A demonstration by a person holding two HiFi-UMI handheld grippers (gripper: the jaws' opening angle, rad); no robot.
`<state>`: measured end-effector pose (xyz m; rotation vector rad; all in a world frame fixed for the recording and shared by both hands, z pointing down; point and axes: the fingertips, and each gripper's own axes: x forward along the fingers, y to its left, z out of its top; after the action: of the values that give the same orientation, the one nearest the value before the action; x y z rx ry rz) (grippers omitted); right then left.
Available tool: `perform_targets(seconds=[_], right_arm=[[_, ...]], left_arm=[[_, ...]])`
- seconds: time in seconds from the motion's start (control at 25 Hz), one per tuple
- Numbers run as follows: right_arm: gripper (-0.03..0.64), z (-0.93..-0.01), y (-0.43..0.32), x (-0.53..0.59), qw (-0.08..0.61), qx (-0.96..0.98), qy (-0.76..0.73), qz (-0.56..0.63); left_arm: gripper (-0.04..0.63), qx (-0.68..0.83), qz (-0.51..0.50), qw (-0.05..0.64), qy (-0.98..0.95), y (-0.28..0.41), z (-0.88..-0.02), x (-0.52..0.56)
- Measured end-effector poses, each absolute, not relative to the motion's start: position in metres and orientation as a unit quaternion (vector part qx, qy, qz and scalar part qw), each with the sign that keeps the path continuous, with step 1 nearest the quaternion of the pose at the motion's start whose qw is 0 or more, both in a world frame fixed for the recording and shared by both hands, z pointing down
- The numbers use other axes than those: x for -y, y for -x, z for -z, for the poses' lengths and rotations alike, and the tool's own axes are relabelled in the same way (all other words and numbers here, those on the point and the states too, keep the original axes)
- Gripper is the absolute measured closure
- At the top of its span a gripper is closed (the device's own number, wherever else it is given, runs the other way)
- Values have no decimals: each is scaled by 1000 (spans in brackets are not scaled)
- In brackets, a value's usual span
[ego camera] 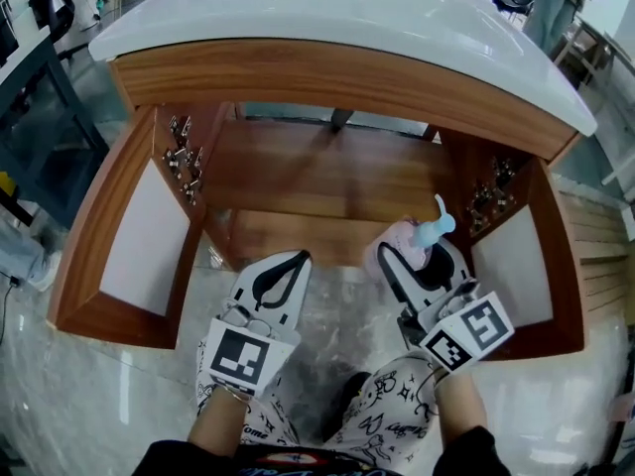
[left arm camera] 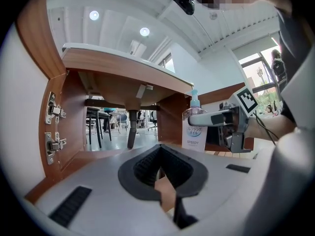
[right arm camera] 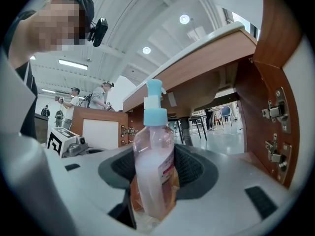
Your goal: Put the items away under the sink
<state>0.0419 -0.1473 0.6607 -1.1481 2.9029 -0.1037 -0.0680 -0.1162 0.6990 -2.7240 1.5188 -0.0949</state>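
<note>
The right claw point(ego camera: 413, 258) pinches a pink clear plastic bottle with blue pump point(right arm camera: 153, 166) before the open wooden cabinet point(ego camera: 327, 177). The left claw point(left arm camera: 166, 193) is pressed together, empty.

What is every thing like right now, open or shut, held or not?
Left door, swung open.
Right door, swung open.
Bottle, upright, gripped.
Right gripper, shut on the bottle.
Left gripper, shut, nothing in it.
</note>
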Motion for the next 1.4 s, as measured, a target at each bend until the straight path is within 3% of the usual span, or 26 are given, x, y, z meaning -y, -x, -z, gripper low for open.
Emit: perform_targets(seconds=[0.6, 1.4], right_arm=[[397, -646, -48, 183, 19, -921, 389, 22], [397, -652, -87, 241, -18, -898, 439, 19]], left_arm=[[589, -482, 29, 11, 876, 70, -706, 114], [589, -493, 33, 1, 869, 71, -720, 104]])
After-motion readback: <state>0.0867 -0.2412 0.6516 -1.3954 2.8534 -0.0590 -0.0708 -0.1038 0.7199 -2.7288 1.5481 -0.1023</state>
